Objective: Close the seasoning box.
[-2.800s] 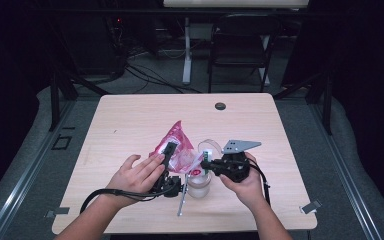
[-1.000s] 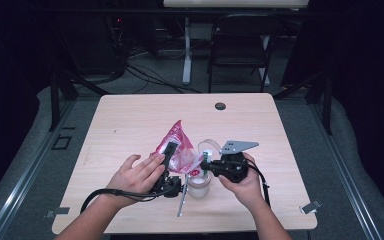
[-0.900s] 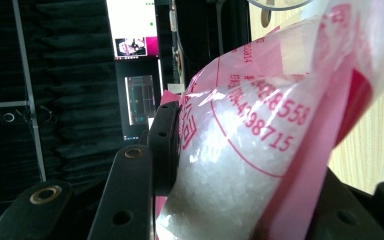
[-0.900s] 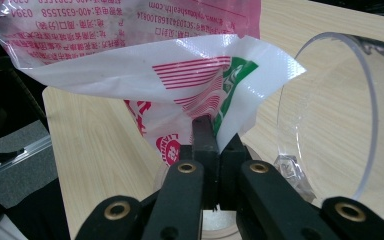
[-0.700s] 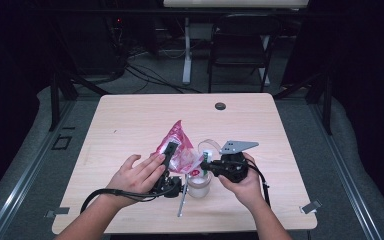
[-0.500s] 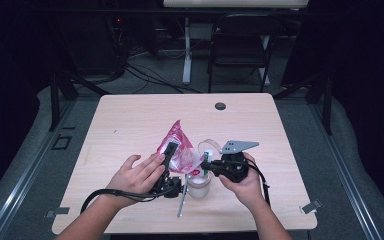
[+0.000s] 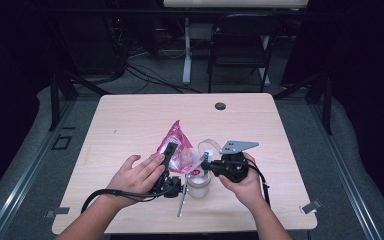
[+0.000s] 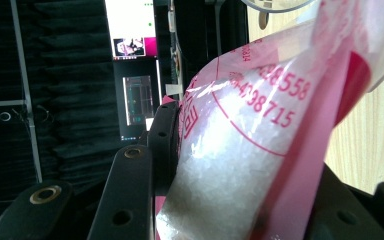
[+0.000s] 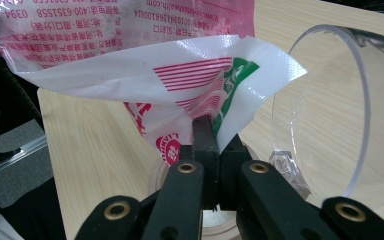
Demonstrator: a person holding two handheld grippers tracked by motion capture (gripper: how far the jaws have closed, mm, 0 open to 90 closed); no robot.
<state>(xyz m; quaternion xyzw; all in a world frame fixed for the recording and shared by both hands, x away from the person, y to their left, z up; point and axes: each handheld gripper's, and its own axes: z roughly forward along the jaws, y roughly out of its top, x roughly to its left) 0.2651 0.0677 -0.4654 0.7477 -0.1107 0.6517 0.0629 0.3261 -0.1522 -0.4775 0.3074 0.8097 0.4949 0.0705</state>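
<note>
near the front edge of the tabletop (image 7: 130,120), about the middle, a pink bag (image 7: 177,145) of white grains is held above a clear jar (image 7: 198,184). the left gripper (image 7: 169,160) has its jaws closed on the full body of the bag (image 8: 240,150), so they stand partly apart around it. the right gripper (image 7: 207,164) has its jaws fully closed, pinching the thin lower corner of the bag (image 9: 200,95). beside that corner a clear round lid (image 9: 330,130) stands tilted. a metal spoon (image 7: 182,197) lies just beside the jar toward the front edge.

the step seems to be pouring the grains into the jar. to do it well, i think the pinched corner should stay exactly over the mouth of the jar, and the left gripper should lift the heavy end slowly, so that the grains run down in a thin stream. the left grip should not squeeze more, because the bag can bulge and spill over the side. i cannot tell if the corner is already cut open.
</note>
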